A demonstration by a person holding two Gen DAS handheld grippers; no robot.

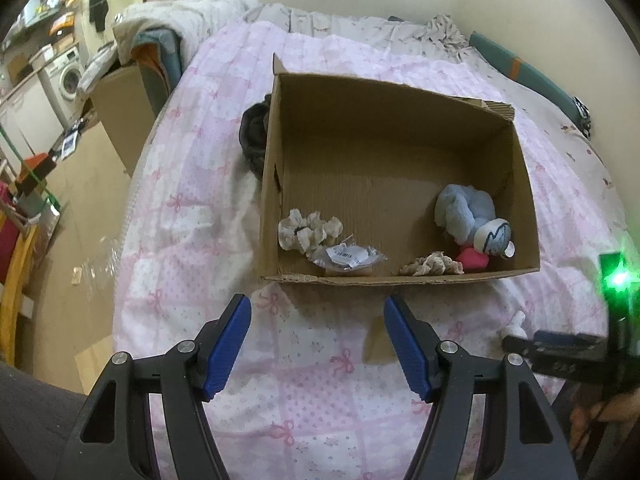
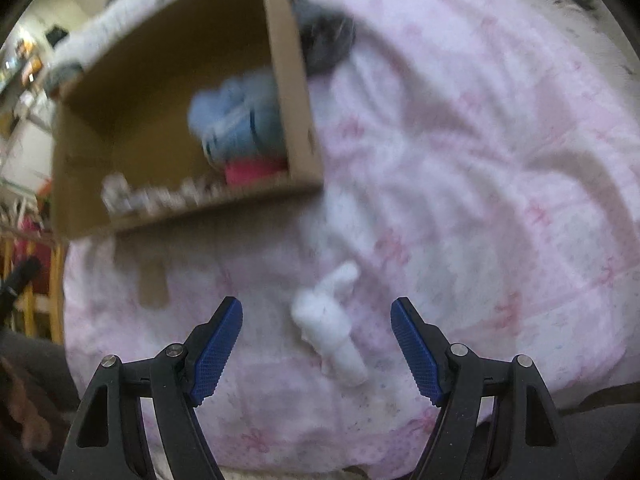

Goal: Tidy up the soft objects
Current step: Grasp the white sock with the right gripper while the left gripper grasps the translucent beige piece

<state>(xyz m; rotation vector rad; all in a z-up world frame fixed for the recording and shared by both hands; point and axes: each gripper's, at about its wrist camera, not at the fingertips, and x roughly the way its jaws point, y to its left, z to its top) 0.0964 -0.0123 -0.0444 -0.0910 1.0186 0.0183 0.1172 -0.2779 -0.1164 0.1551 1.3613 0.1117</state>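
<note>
On the pink quilt [image 2: 460, 160], a small white plush toy [image 2: 330, 330] lies between the right gripper's [image 2: 316, 344] spread jaws; left gripper [image 1: 318, 344] also spread, before the brown cardboard box [image 1: 400, 136].

A matt brown corrugated cardboard box [image 1: 396, 152] is seen on a soft pink-and-white quilted cloth bedspread [image 1: 320, 360]. Fuzzy light-blue plush toy [image 1: 468, 212] and crinkled glossy plastic wrapper [image 1: 348, 258] are inside.

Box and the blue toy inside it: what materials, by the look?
Box: corrugated cardboard, matte brown; the torn top edge at its far right corner shows fluting. Blue toy: looks like plush fabric, fuzzy nap and soft rounded folds; the filling cannot be seen.
</note>
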